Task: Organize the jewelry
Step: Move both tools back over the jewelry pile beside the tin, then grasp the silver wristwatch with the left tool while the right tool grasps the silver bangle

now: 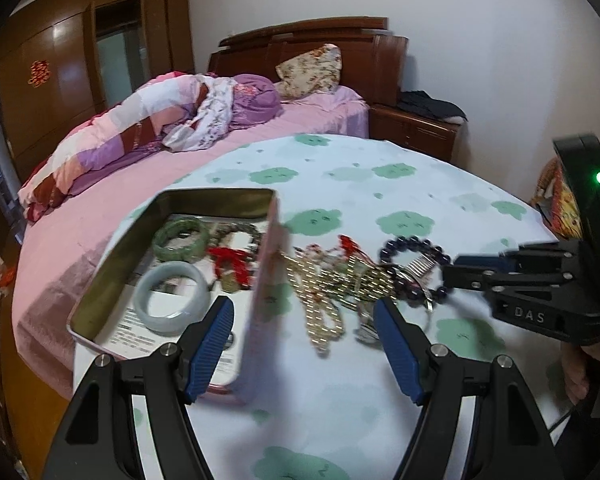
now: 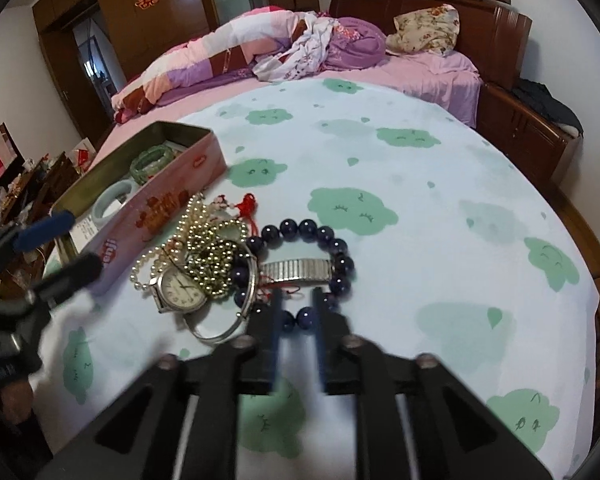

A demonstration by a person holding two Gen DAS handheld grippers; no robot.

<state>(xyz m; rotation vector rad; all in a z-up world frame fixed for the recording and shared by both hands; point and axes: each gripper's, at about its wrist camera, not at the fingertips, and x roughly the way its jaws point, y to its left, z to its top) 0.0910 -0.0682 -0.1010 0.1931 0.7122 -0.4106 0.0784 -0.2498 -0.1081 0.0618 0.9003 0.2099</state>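
The right gripper [image 2: 297, 322], jaws nearly together around the dark bead bracelet [image 2: 306, 226], seems set to lift it toward the tin [image 2: 168, 184], while the left gripper [image 1: 305, 338] waits with jaws apart.

Both wrist views look low and close across the jewelry pile [image 1: 340, 280] toward the bed [image 2: 420, 68].

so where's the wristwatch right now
In the right wrist view the wristwatch lies left of centre on the cloth, against the gold bead necklace, near the tin.
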